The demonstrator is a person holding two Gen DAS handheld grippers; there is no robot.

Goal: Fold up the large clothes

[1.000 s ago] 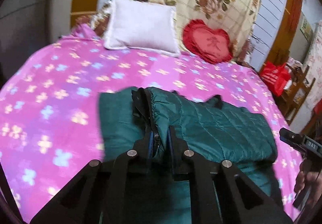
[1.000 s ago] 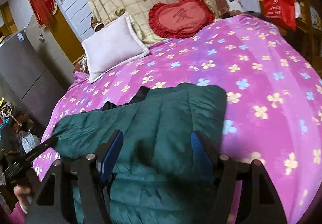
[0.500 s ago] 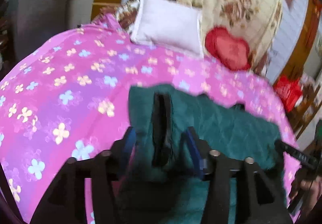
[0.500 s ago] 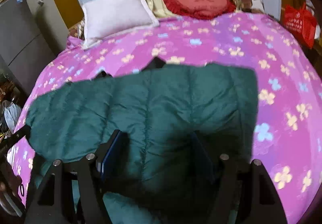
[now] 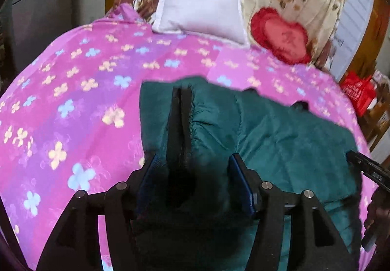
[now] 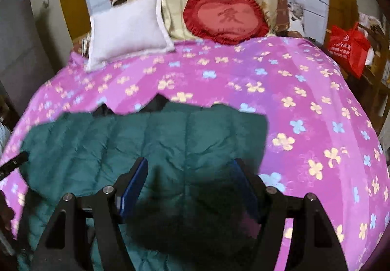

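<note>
While both grippers [image 5: 192, 171] [image 6: 189, 176] gape empty over the jacket [image 6: 146, 139], a fold looks finished; next, regrip the near edge

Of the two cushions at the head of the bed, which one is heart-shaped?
The red cushion with the frilled edge is heart-shaped; the white pillow to its left in the right wrist view is plain and rectangular.

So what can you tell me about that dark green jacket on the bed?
The green jacket is puffy and quilted, of slightly shiny fabric, with a black zipper edge along one side. It lies folded flat on the pink flowered bedspread, near its front edge. Both hand-held grippers hover open above it; neither pinches it.
</note>
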